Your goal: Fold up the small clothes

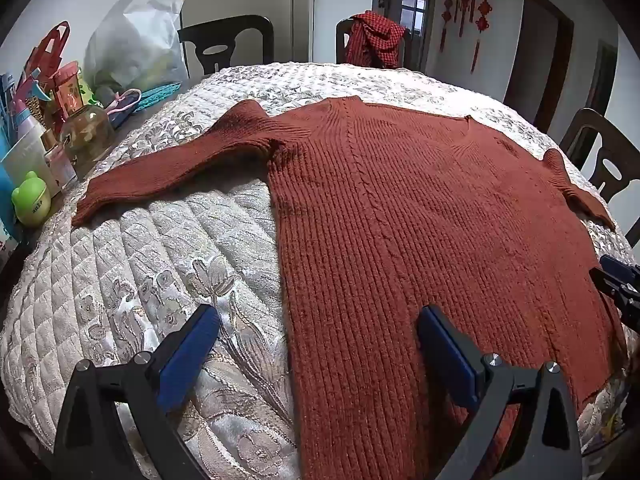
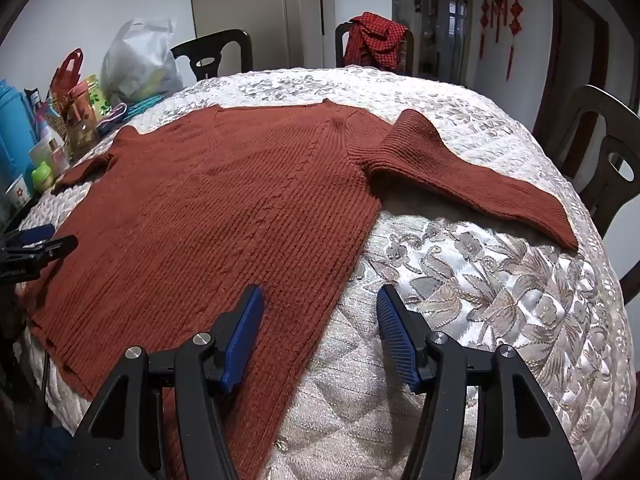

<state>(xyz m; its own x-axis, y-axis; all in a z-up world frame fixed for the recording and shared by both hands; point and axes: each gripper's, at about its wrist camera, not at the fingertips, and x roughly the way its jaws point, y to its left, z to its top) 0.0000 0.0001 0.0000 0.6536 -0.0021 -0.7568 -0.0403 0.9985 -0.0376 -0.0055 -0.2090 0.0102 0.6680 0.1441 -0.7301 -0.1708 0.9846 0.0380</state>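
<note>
With both the left tongs (image 1: 320, 340) and right tongs (image 2: 320, 320) released over the sweater's (image 1: 400, 208) near hem, the quilt (image 2: 480, 280) underneath may be pinched along with the knit.

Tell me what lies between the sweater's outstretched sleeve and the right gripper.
Only bare quilted cover lies between the sleeve and the open right gripper, seen in the right wrist view.

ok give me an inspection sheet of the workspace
surface: quilt covers the table
job's things: sweater flat, unfolded, both sleeves spread out
clutter: bag, jar, green pot, bottles at the left edge
grippers: left gripper open above the sweater's left hem edge; right gripper open above its right edge; neither holds anything
cables: nothing seen
surroundings: chairs, checked cloth on one, red knots on the wall
</note>
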